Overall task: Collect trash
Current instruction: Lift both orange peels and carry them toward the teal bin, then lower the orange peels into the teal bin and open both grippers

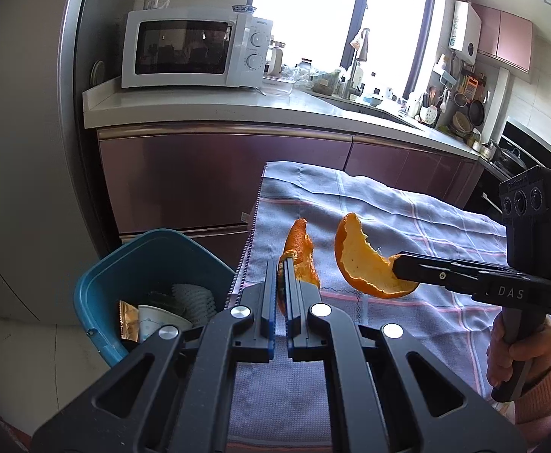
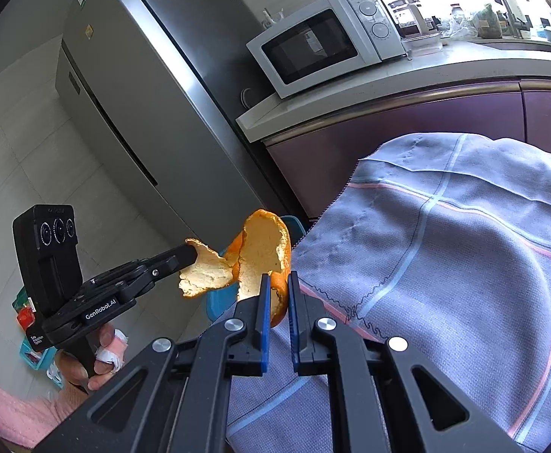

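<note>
A blue bin (image 1: 124, 268) stands on the floor at the near left corner of the cloth-covered counter (image 1: 407, 226), below its edge, and holds a crumpled paper cup (image 1: 154, 321), a white foam net (image 1: 194, 298) and a shiny gold wrapper (image 1: 128, 321). The left gripper (image 1: 282, 264) is closed on a narrow orange peel (image 1: 302, 253), pinched at its lower end between the pads so that the rest stands up past the fingertips, above the counter's left edge and just right of the bin. The right gripper (image 2: 276, 279) is clamped on a wider peel (image 2: 264, 249), a curved cup-shaped piece with its pale, pitted inner side showing and a ragged torn rim; it is held in the air over the grey checked cloth (image 2: 445, 245), beside the first peel but apart from it. In the right wrist view the bin's blue rim (image 2: 294, 226) peeks out just behind the peels. On the far counter (image 1: 207, 105) a white microwave (image 1: 196, 49) sits with a patterned bowl (image 1: 243, 9) on top. A hand (image 1: 517, 355) in a pink sleeve (image 1: 547, 396) grips the right handle.
</note>
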A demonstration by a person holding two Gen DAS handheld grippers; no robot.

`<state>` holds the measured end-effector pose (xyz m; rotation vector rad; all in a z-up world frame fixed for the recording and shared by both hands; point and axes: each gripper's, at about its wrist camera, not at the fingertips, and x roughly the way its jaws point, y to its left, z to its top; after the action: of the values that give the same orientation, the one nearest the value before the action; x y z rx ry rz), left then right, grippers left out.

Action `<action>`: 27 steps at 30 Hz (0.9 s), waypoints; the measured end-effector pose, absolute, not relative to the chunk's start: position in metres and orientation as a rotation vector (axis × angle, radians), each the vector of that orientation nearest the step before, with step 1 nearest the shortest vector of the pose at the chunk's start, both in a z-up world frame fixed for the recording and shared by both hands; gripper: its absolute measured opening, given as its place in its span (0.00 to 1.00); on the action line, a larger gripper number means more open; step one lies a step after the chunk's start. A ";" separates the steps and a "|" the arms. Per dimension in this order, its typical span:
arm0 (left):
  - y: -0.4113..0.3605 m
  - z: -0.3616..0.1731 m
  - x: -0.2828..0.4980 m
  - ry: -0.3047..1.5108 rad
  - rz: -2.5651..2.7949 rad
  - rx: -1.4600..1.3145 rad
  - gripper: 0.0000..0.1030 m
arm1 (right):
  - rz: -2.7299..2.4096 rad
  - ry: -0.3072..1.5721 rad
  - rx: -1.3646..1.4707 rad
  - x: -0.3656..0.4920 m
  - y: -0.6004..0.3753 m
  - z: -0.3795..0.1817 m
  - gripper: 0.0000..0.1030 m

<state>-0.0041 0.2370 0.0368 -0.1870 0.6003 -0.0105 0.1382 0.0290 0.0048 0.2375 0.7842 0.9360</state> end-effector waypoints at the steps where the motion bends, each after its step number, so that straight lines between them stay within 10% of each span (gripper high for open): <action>1: 0.239 0.037 -0.005 0.599 -0.005 -0.187 0.04 | 0.940 0.786 0.236 0.139 0.031 0.005 0.07; 27: 0.286 0.036 -0.011 0.593 0.104 -0.215 0.04 | 1.026 0.835 0.188 0.160 0.100 0.006 0.07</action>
<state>-0.0110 0.2862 0.0357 -0.2151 0.5929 0.1041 0.1599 0.0997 0.0055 0.1882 0.8347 1.0261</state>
